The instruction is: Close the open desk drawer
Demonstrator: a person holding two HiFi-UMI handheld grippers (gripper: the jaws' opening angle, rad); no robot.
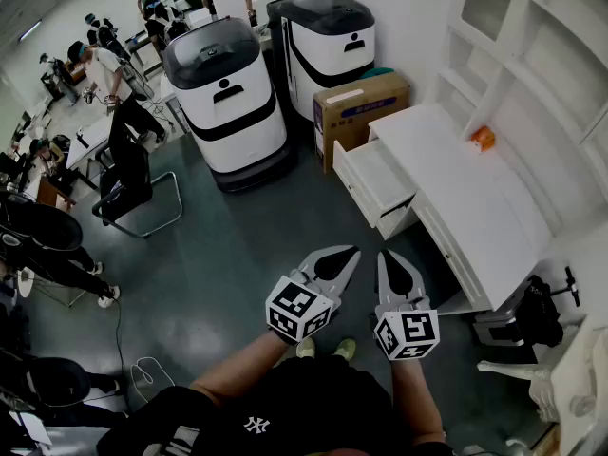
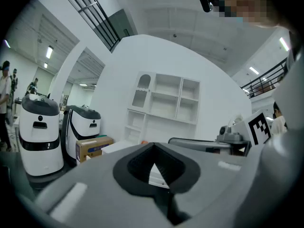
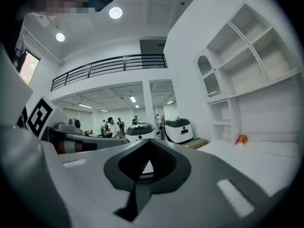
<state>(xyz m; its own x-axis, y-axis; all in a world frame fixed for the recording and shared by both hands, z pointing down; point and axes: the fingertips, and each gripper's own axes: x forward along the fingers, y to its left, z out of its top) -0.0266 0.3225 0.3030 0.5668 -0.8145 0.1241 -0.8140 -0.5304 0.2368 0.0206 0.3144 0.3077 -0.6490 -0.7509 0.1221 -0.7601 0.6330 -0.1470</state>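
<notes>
The white desk [image 1: 494, 226] stands along the right wall. Its top drawer [image 1: 378, 180] is pulled out to the left and looks empty. Both grippers hang in the air above the dark floor, well short of the drawer and touching nothing. In the head view my left gripper [image 1: 350, 253] points up and to the right, and my right gripper [image 1: 385, 256] is close beside it. Each has its jaws together with nothing held. The left gripper view shows its shut tips [image 2: 153, 145] facing the desk and shelves. In the right gripper view the shut tips [image 3: 148, 141] face the hall, with the desk top [image 3: 259, 158] at right.
A cardboard box [image 1: 361, 112] sits on the floor just beyond the drawer. Two large white machines [image 1: 226, 93] [image 1: 328, 36] stand behind it. A small orange object [image 1: 483, 138] lies on the desk. White shelves [image 1: 541, 55] rise above. A black chair [image 1: 128, 183] and people are at left.
</notes>
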